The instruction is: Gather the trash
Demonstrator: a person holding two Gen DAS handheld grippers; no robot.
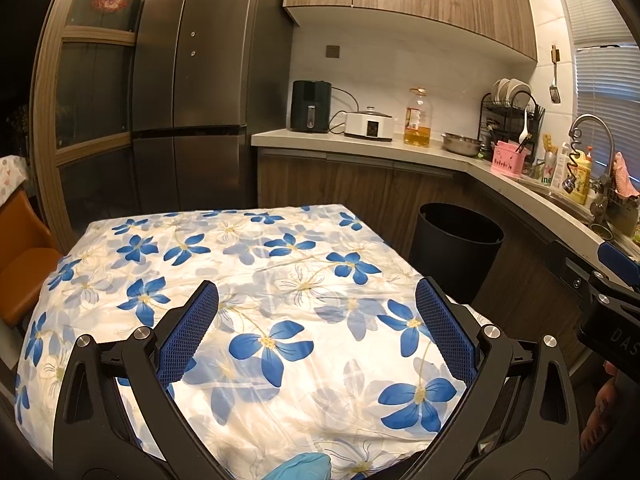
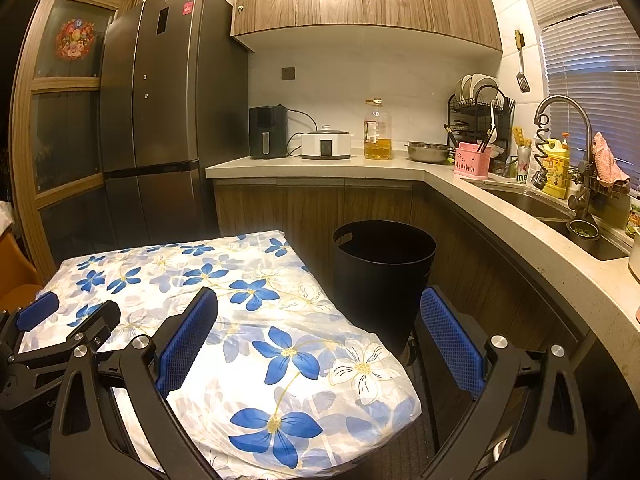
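Observation:
A black round trash bin stands on the floor between the table's right side and the lower cabinets. The table wears a white cloth with blue flowers, and I see no loose trash on it. My left gripper hovers open over the cloth's near half, nothing between its blue pads. My right gripper is open too, spanning the table's right corner with the bin just beyond it. In the right wrist view the left gripper's fingers show at the left edge.
An L-shaped counter holds an air fryer, a white cooker, an oil bottle, a steel bowl, a dish rack and a sink. A dark fridge stands at the back left. An orange chair sits left of the table.

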